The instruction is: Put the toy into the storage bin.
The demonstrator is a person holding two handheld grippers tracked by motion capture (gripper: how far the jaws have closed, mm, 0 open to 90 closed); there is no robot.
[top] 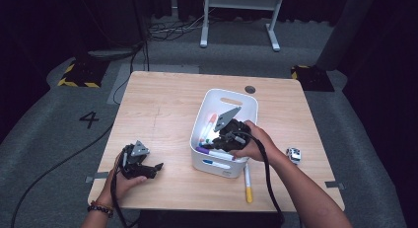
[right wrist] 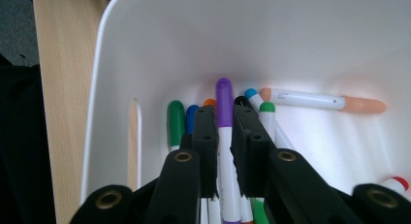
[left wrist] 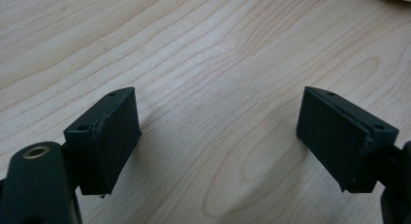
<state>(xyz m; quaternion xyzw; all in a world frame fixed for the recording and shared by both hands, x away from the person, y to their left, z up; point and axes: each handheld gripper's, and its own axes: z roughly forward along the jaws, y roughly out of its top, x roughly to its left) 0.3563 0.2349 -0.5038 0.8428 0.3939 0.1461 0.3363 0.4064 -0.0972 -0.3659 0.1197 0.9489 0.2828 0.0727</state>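
A white bin (top: 231,94) stands right of the table's middle with several markers lying in it. My right gripper (top: 217,139) dips into the bin from its near right side. In the right gripper view my right gripper (right wrist: 224,118) is shut on a purple-capped marker (right wrist: 224,90), whose cap sticks out past the fingertips. Around it lie a green marker (right wrist: 175,122), a blue one, and a peach-capped marker (right wrist: 320,101) along the bin's far wall. My left gripper (top: 153,170) rests low at the table's near left, open, with bare wood between its pads (left wrist: 109,136).
A yellow-capped marker (top: 248,183) lies on the wooden table (top: 162,104) just in front of the bin. A small white object (top: 294,155) sits near the right edge. A grommet (top: 250,89) marks the far side. Cables trail off the table's left.
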